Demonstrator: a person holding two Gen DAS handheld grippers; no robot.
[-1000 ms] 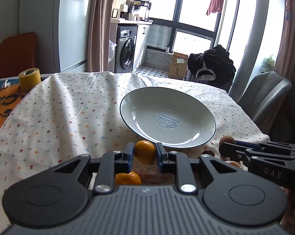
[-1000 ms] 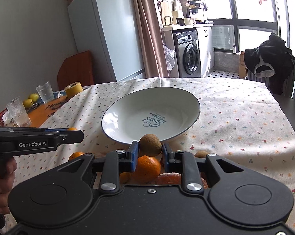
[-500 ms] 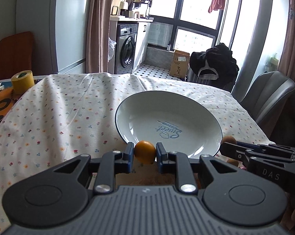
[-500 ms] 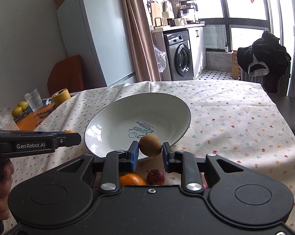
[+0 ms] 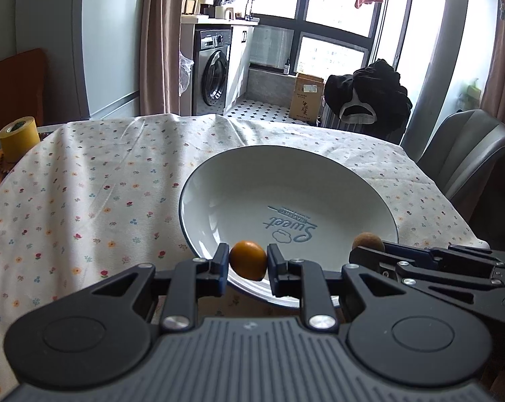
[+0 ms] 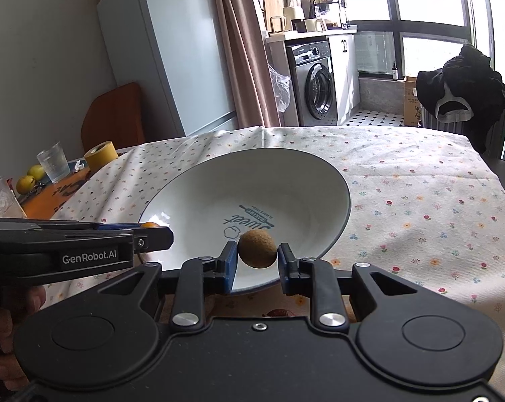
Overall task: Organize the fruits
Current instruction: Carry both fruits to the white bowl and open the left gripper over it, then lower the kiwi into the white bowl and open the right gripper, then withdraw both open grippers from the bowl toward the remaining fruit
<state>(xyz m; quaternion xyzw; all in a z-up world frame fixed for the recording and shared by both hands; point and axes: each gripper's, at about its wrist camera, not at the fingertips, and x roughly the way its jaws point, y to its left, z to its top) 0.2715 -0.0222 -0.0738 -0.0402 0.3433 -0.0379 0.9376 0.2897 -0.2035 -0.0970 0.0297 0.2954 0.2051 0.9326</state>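
- Here the left gripper is clamped on a small orange fruit, its two blue-padded fingers pressing the fruit's sides, held above the near rim of the plate.
- The right gripper grips a brown kiwi the same way, over the near part of the same plate.
- In the left wrist view the right gripper comes in from the right with the kiwi at its tip; in the right wrist view the left gripper comes in from the left, a sliver of the orange fruit showing at its tip.
- The plate is white with a dark rim and blue "Sweet" lettering, and sits on a floral tablecloth.
- A dark red fruit peeks out just below the right gripper's fingers, on the near side of the plate.
- At the far left stand a roll of yellow tape, a glass and two yellow fruits.
- A hand holds the left gripper's handle.
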